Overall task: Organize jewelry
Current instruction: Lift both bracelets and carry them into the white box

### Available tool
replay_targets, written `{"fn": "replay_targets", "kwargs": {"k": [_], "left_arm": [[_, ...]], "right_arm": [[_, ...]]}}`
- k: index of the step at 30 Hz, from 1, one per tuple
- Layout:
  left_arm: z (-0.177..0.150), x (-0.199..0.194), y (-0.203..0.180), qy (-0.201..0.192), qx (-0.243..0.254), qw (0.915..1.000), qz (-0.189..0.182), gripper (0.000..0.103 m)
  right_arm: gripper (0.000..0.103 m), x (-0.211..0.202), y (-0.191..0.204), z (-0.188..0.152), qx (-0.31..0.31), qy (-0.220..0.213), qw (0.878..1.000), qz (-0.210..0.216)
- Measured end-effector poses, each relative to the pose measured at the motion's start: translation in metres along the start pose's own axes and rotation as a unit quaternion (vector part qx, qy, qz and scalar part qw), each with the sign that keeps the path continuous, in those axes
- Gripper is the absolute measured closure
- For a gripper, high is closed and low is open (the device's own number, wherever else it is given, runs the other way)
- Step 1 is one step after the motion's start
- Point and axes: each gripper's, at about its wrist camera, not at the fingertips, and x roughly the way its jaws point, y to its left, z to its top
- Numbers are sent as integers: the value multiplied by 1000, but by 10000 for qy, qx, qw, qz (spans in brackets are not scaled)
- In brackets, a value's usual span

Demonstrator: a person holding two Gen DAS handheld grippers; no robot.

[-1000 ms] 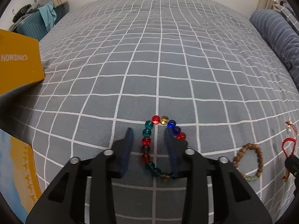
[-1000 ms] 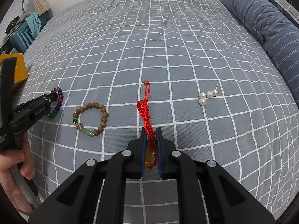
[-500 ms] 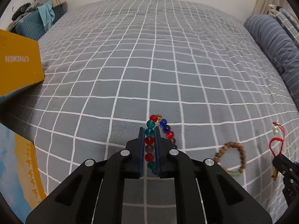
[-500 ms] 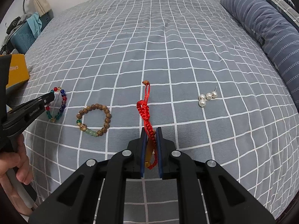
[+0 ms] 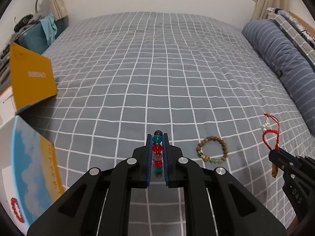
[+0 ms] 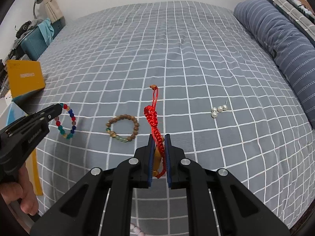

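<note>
Jewelry is spread over the near part of a bed with a grey checked cover [image 6: 177,59], and two pieces of it are off the cloth, each pinched in a tool. On the left, the left gripper [image 5: 157,137] has its blue pads pressed together on a glass-bead bracelet [image 5: 157,148] of red, teal, blue and amber beads; from the other side the loop [image 6: 67,121] hangs down from the tips, just above the cover. To the right of it, the right gripper [image 6: 159,137] is clamped on a red braided cord bracelet [image 6: 154,118], with the knotted cord and its small brown end bead sticking up beyond the tips and a tan wooden bead caught between the pads. Between the two tools, a wooden-bead bracelet [image 6: 123,127] with a few green stones lies flat on the cover, touching neither gripper. Farther right, a small cluster of pearl earrings [image 6: 218,110] rests on the cloth, well apart from the rest. At the left edge of the bed stands a yellow box lid [image 5: 31,78], tilted up, and nearer to me a box [image 5: 29,177] printed with blue sky and yellow. A blue striped pillow [image 6: 279,39] runs along the right side.
</note>
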Motion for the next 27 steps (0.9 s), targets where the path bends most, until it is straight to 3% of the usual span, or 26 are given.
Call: {"fn": "replay_targets", "kwargs": {"k": [10,27], "left_arm": [[-15,-58,4,-290,46,9996,-12,94],[-39,-130,48,-658,-149,9977,68,94]], "right_arm": [[94,-27,25,-6,-196,-119,9997,-5],[94,-73,78,-14,-446,-432,9979,202]]}}
